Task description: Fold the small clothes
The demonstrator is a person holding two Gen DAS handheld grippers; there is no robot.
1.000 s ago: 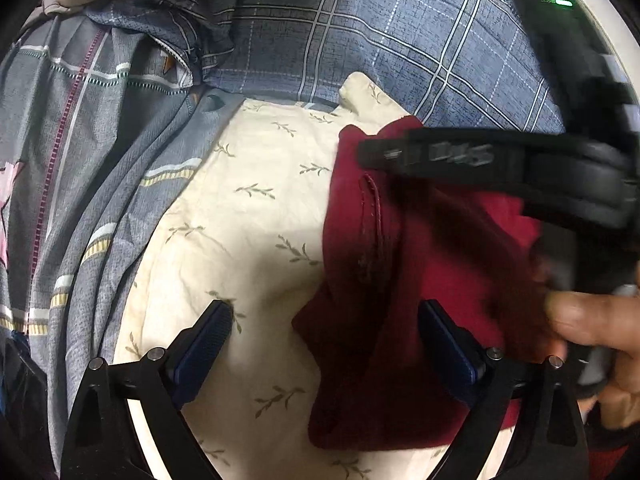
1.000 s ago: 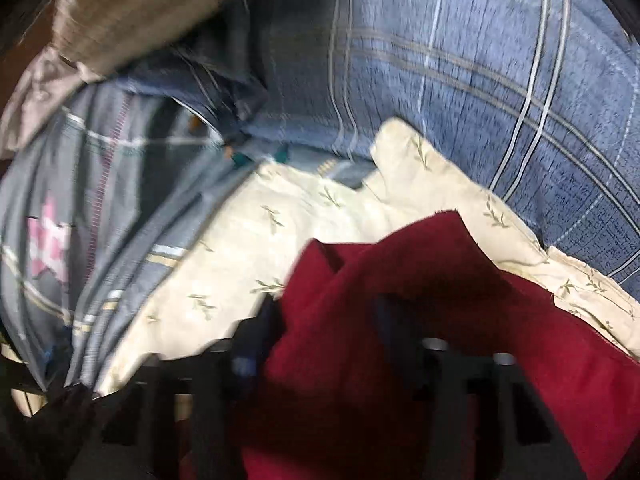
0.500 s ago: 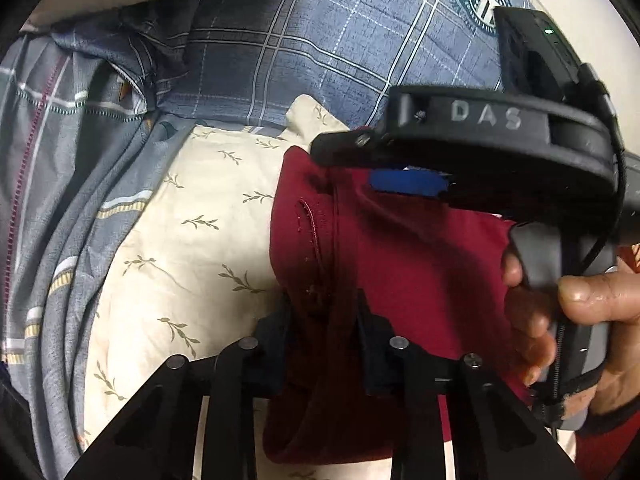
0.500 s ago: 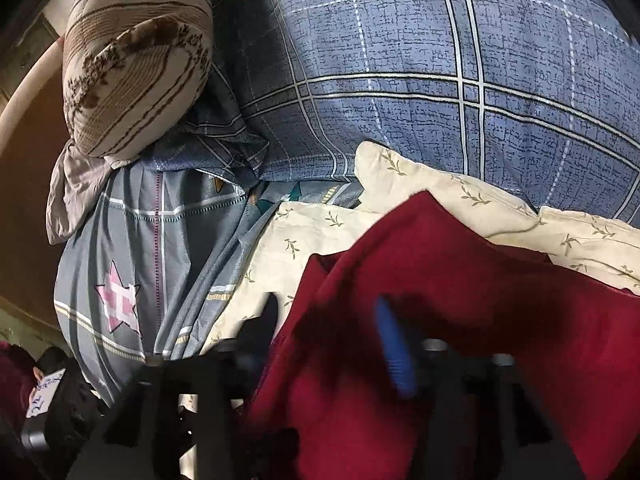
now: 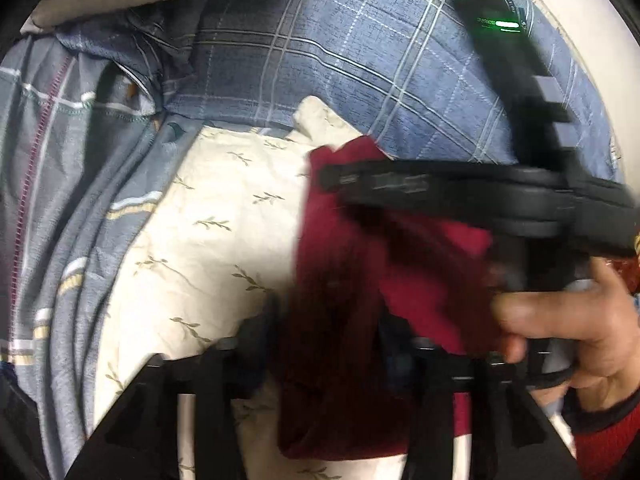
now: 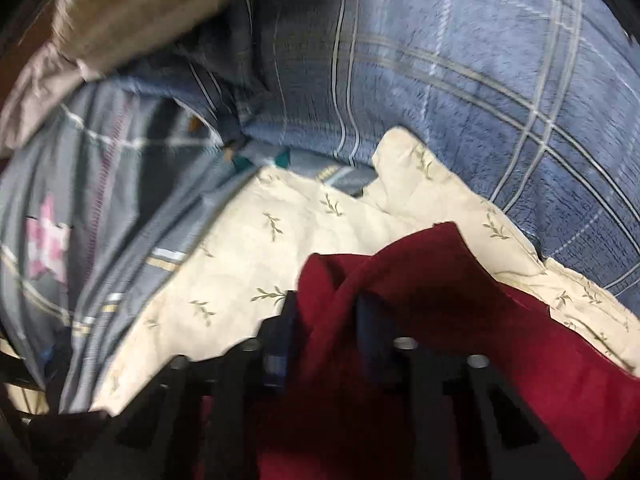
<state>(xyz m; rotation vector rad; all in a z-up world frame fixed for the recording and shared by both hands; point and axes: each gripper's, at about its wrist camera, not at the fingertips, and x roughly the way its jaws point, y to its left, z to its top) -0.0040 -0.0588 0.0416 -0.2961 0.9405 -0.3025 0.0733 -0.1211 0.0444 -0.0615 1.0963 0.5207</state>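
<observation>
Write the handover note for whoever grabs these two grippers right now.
Left gripper: jaws opening, a fold of the dark red garment between them; the picture is too blurred to show whether the pads press it.
Right gripper: jaws closing on a raised fold of the same garment, which bunches between them.
The garment lies rumpled on the cream leaf-print cloth, beside the blue checked bedding.
Done: no neat fold shows.
Left: probably flatten it, fold it, then set it down tidy.
</observation>
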